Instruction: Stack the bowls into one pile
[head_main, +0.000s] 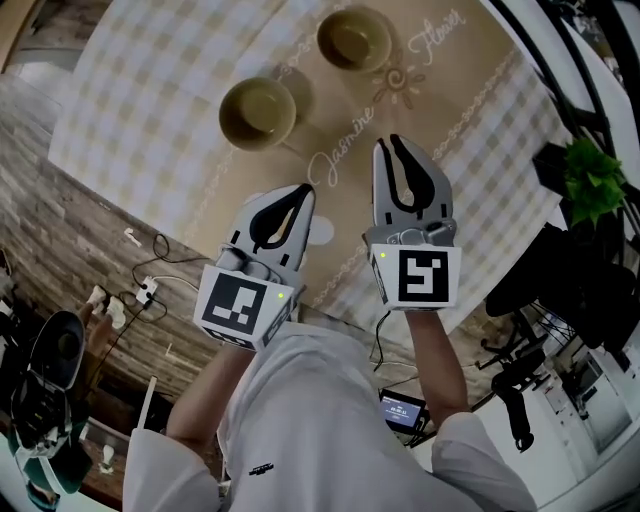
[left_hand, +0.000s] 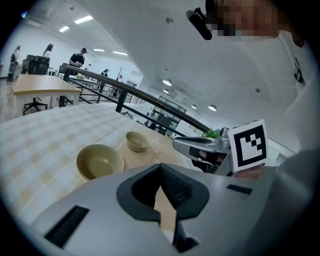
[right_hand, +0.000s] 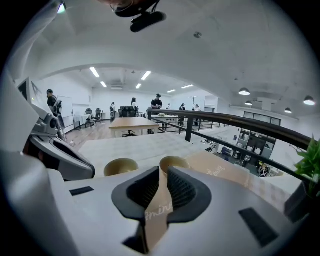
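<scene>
Two olive-tan bowls stand apart and upright on the tablecloth. The nearer bowl lies ahead of my left gripper. The farther bowl sits beyond my right gripper. Both grippers hover side by side over the table's near part, short of the bowls and touching neither. Each has its jaws together with nothing between them. Both bowls look empty.
The table carries a checked cloth with a tan centre panel and script lettering. A green plant stands off the table's right edge. Cables and chargers lie on the floor to the left. A black railing runs behind the table.
</scene>
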